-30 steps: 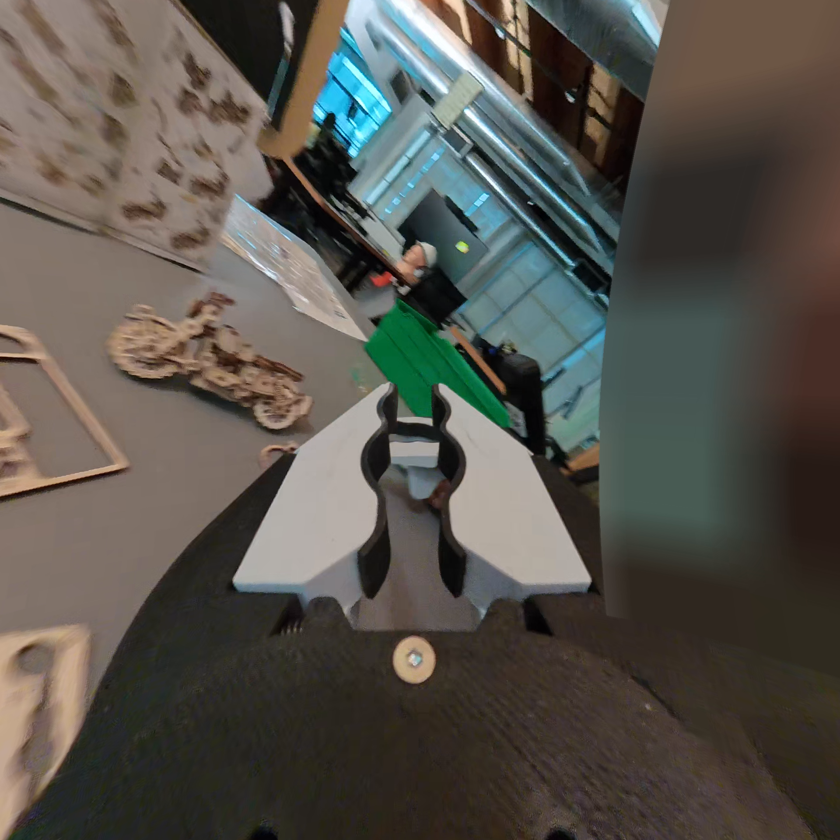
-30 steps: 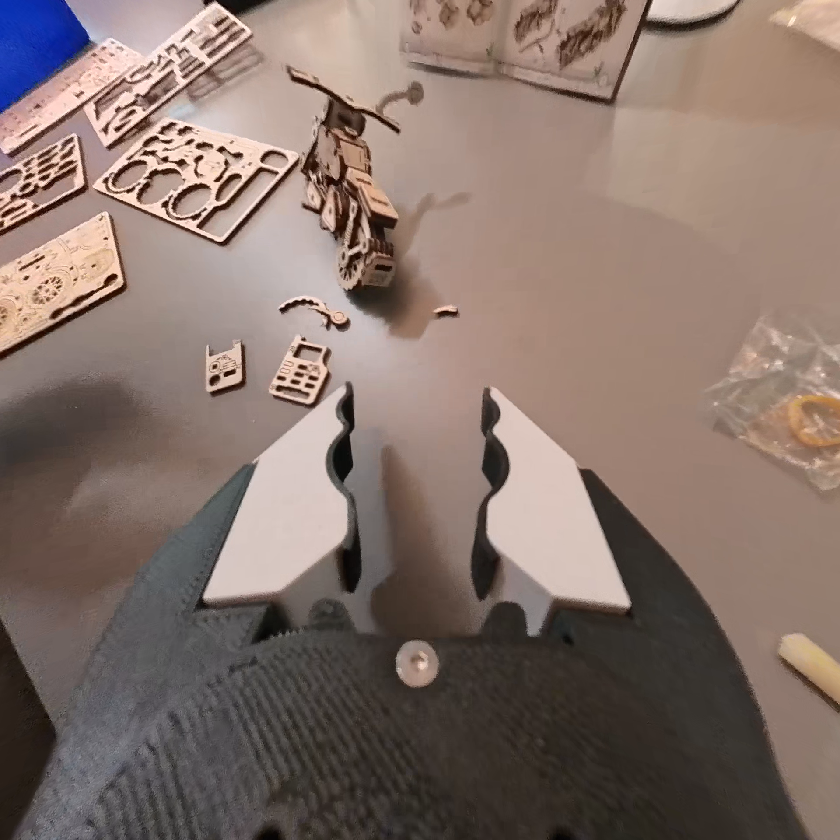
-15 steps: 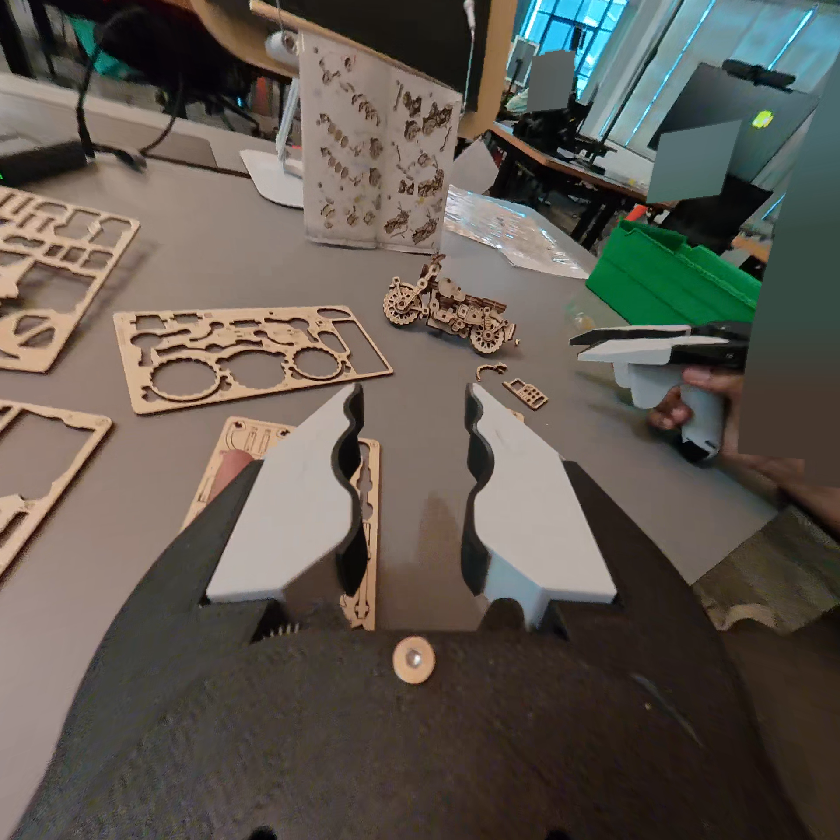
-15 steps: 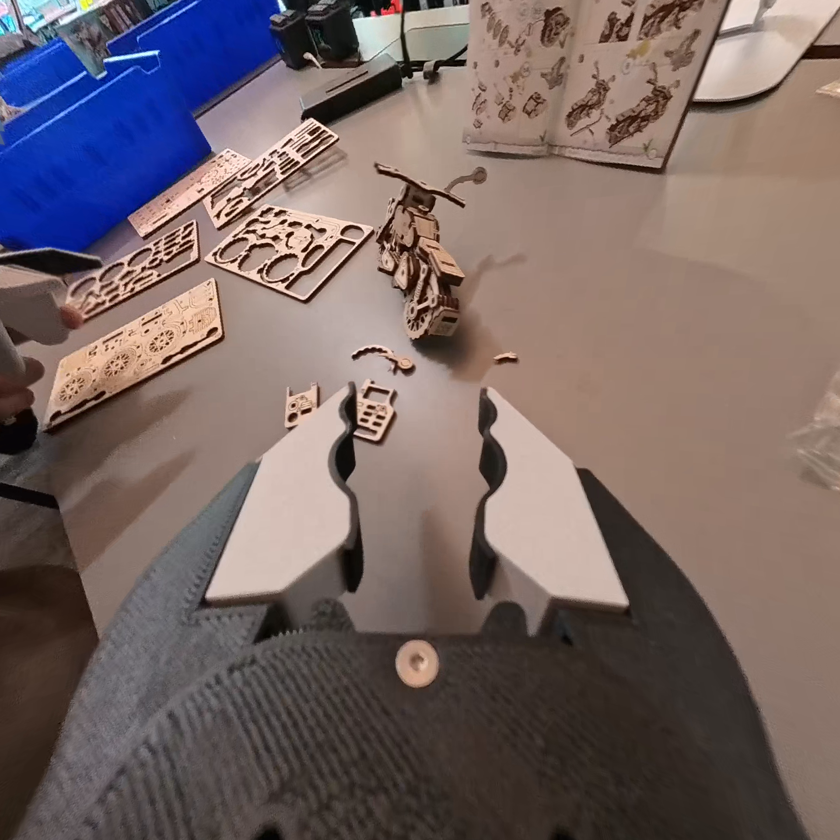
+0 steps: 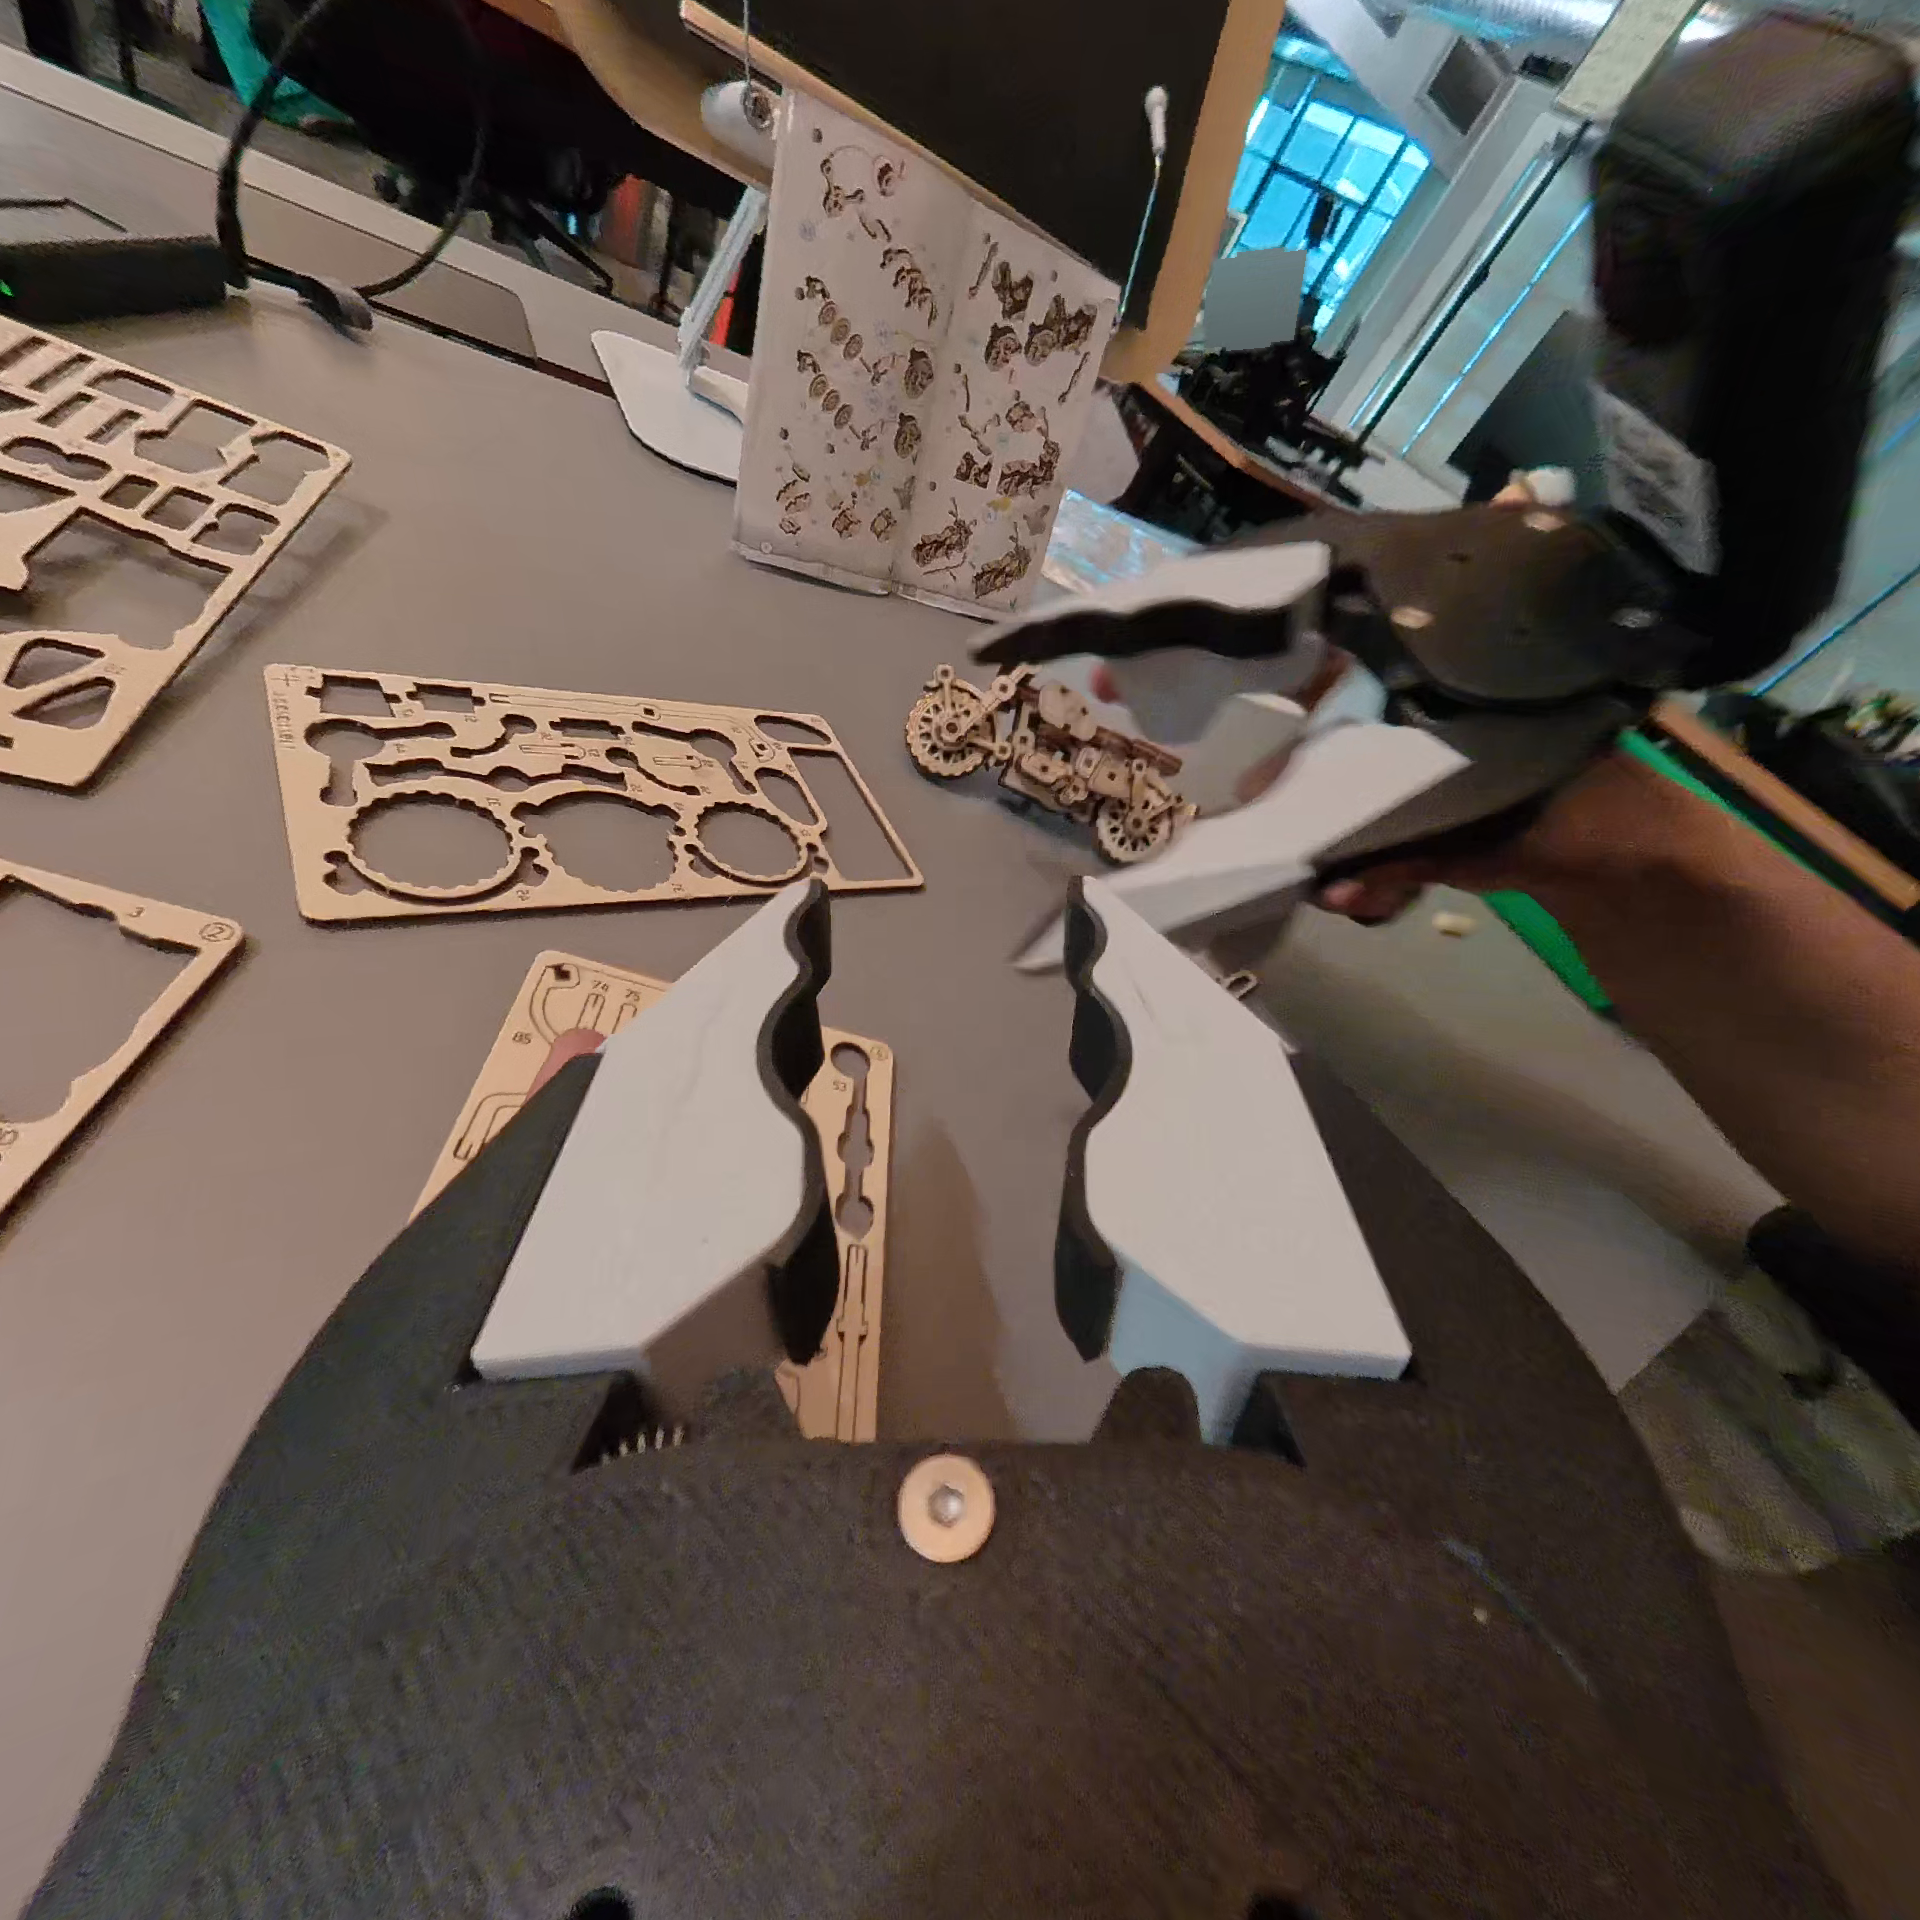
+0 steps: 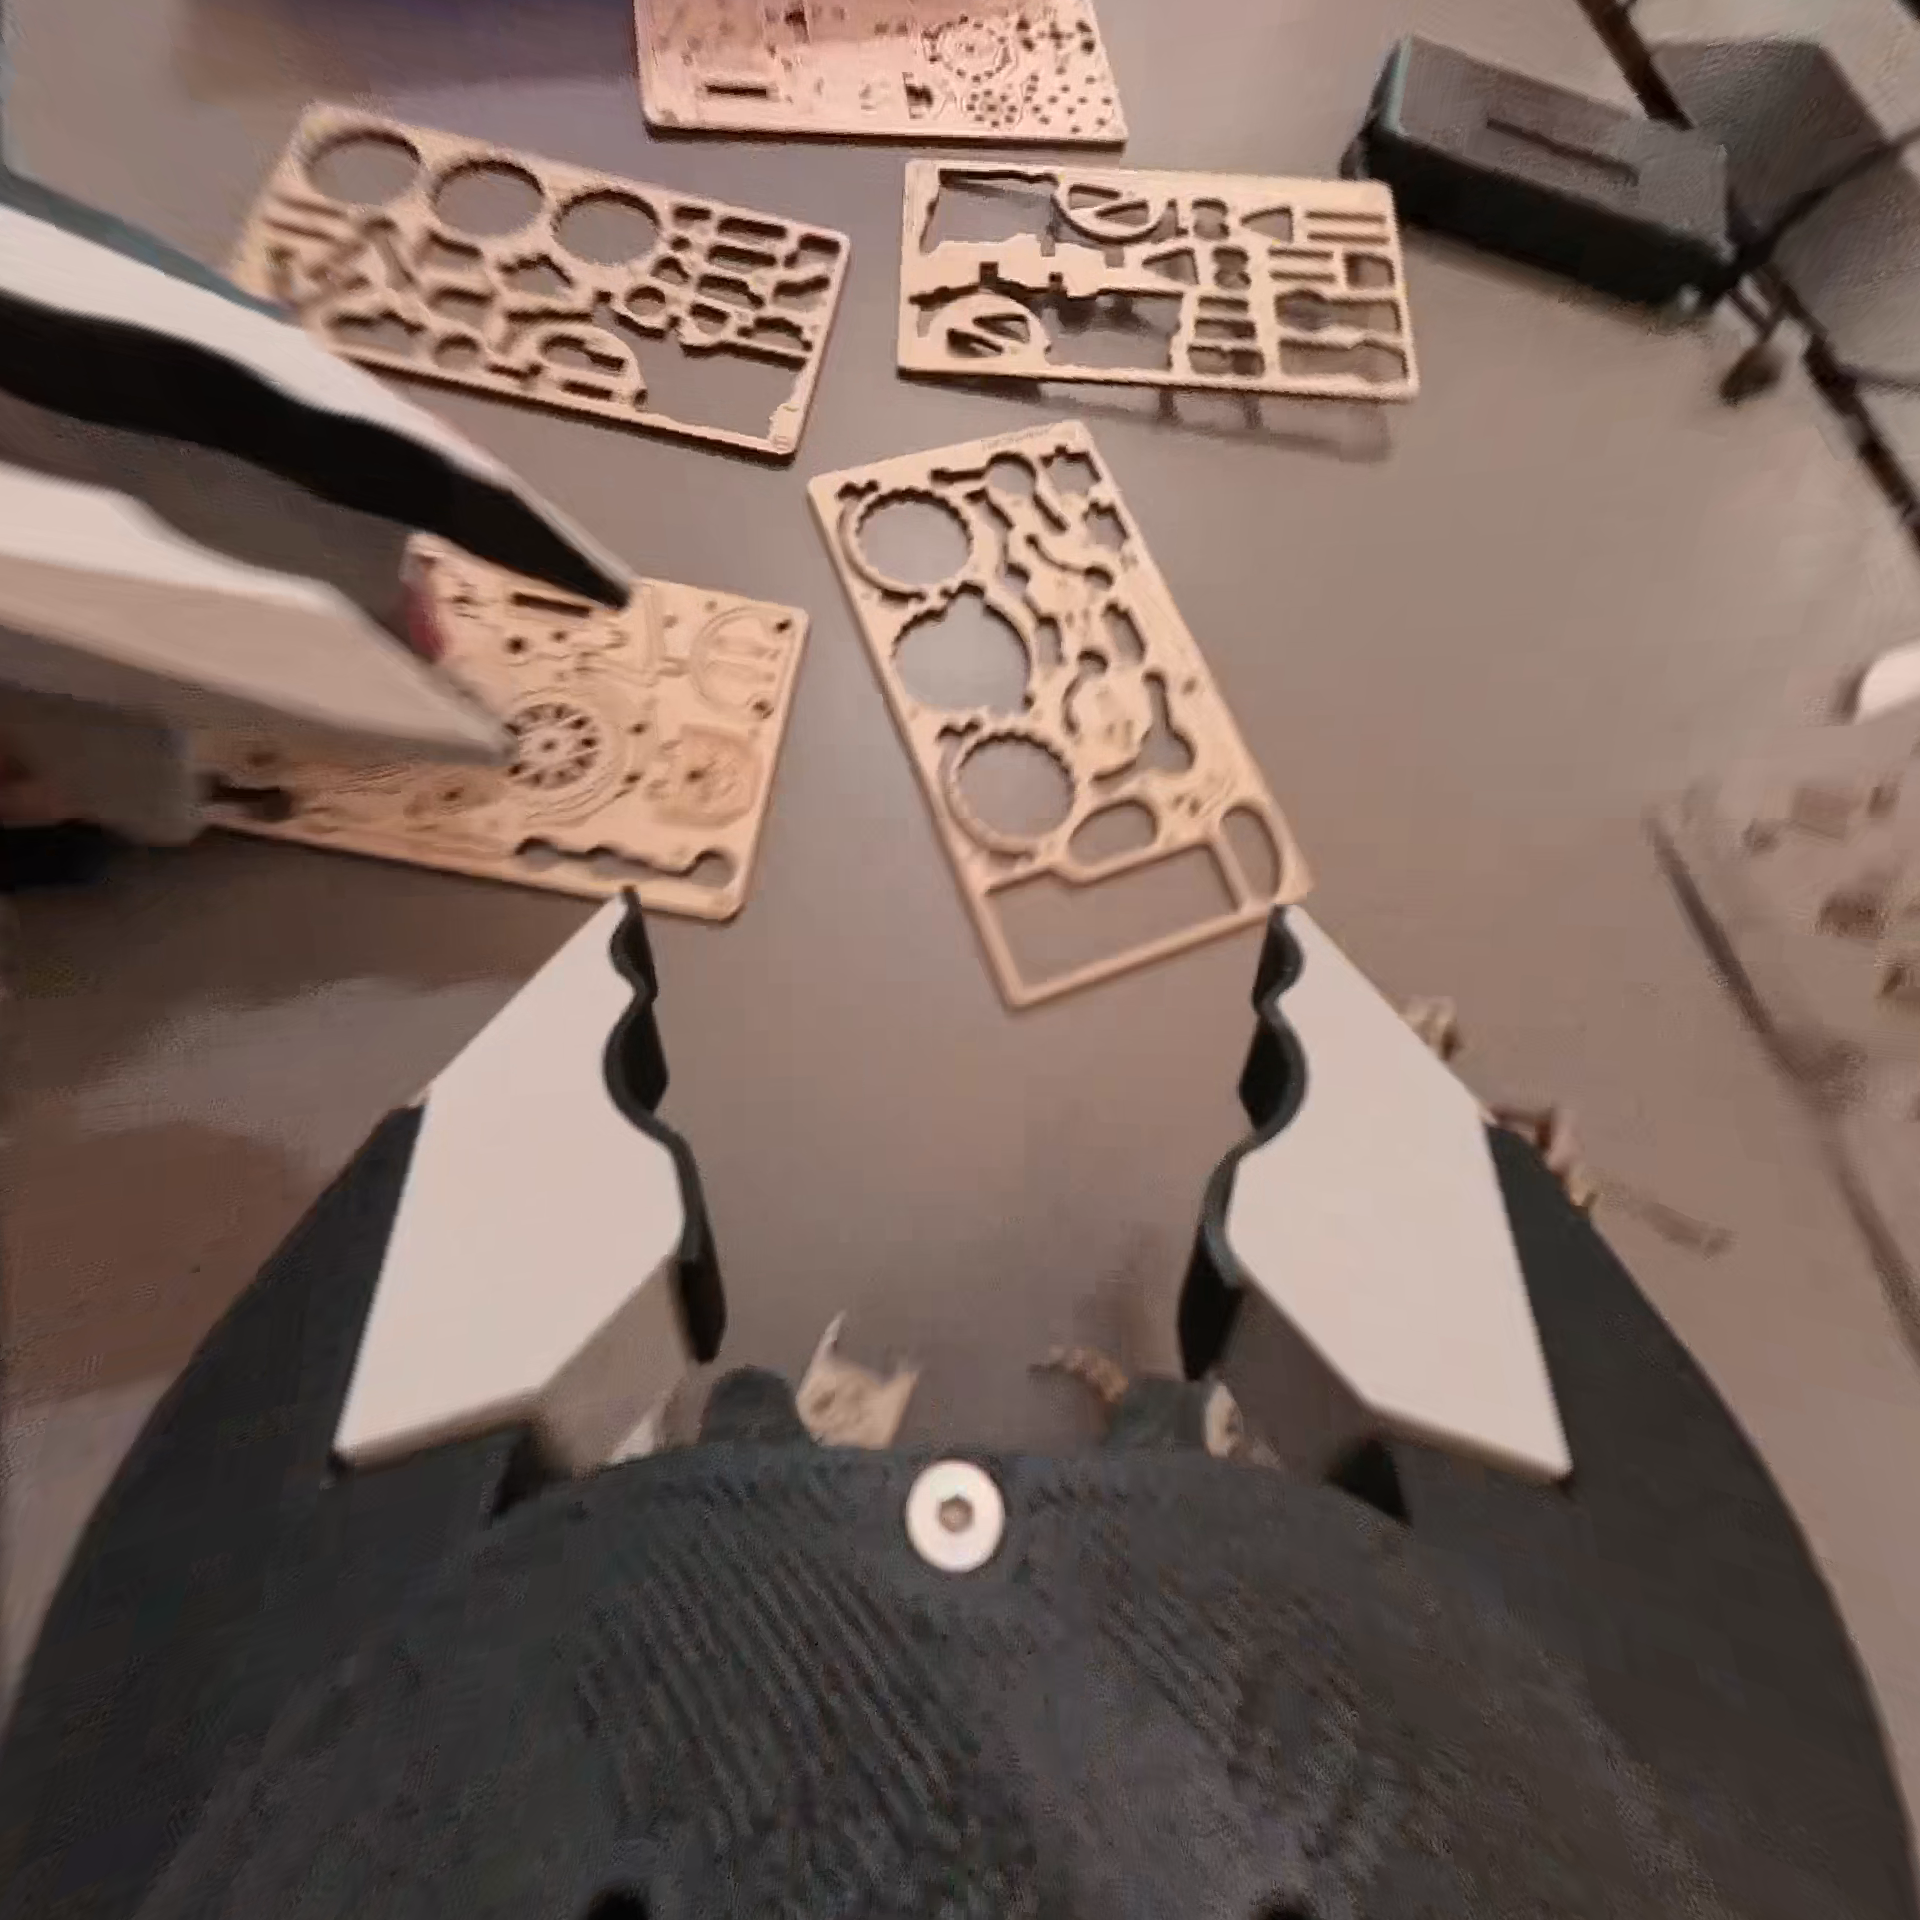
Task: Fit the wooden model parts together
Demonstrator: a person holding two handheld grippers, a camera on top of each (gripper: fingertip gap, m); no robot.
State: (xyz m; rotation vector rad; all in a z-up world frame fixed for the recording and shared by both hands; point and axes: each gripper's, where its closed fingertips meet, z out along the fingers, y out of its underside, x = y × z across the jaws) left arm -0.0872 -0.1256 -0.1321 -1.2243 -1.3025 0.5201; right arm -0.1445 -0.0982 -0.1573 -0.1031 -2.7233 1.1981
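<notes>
My left gripper (image 5: 948, 935) is open and empty, low over a wooden parts sheet (image 5: 857, 1153) on the grey table. A built wooden motorcycle (image 5: 1049, 758) stands beyond it. The right gripper (image 5: 1003, 805) comes in from the right, held by a hand, open, its fingers in front of the motorcycle. In the right wrist view my right gripper (image 6: 956, 914) is wide open and empty above the table, near a punched-out sheet (image 6: 1049, 707). The left gripper (image 6: 561, 675) shows at the left over a gear sheet (image 6: 665, 769). Small loose pieces (image 6: 862, 1392) lie under the right gripper's base.
Several more wooden sheets lie around: one with round holes (image 5: 582, 790), two at the left (image 5: 135, 520), and others farther off (image 6: 1153, 281). An instruction booklet (image 5: 914, 416) stands upright at the back. A black box (image 6: 1538, 208) with cables sits at the table's far side.
The left view swung from the room down onto the table, and its jaws went from nearly shut to open. The right gripper turned left over the sheets, opened wider and came close to the left one.
</notes>
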